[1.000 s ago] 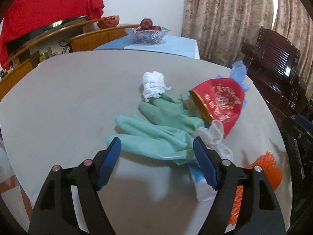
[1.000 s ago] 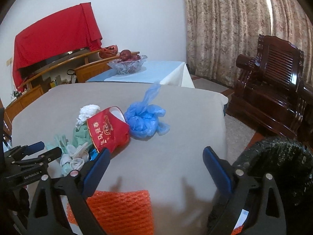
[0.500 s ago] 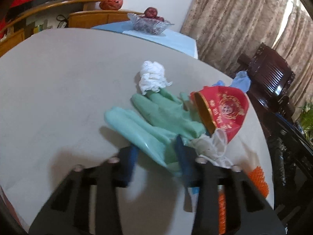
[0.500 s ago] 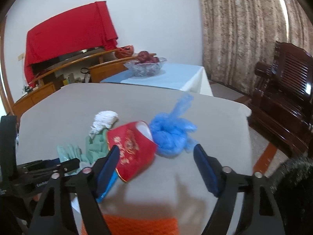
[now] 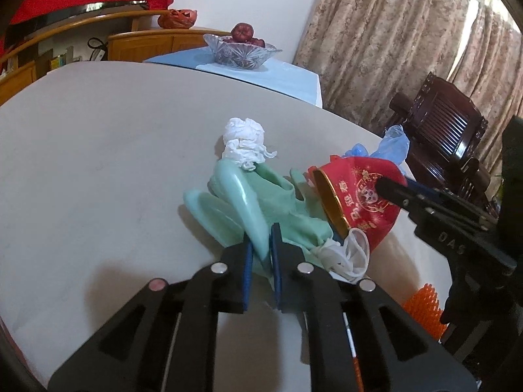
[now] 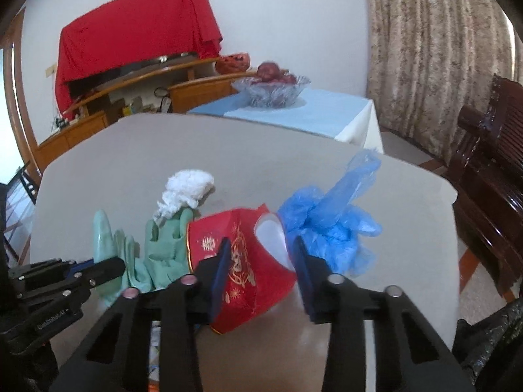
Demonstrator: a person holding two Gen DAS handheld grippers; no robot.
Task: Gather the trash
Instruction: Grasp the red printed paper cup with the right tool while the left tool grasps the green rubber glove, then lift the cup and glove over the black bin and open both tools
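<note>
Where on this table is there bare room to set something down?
Bare gray table runs left of the green gloves and beyond the white tissue wad, toward the glass fruit bowl. Crowded: gloves, red paper cup, blue plastic bag touch.

**Both grippers closed in on the trash pile**

Left gripper (image 5: 260, 261), wide apart a second ago, now pinched onto a finger of the green glove (image 5: 251, 215), lifting it toward 12 o'clock. Right gripper (image 6: 260, 272) advanced, narrowed, now straddling the red paper cup (image 6: 248, 271), jaws not quite touching.
</note>
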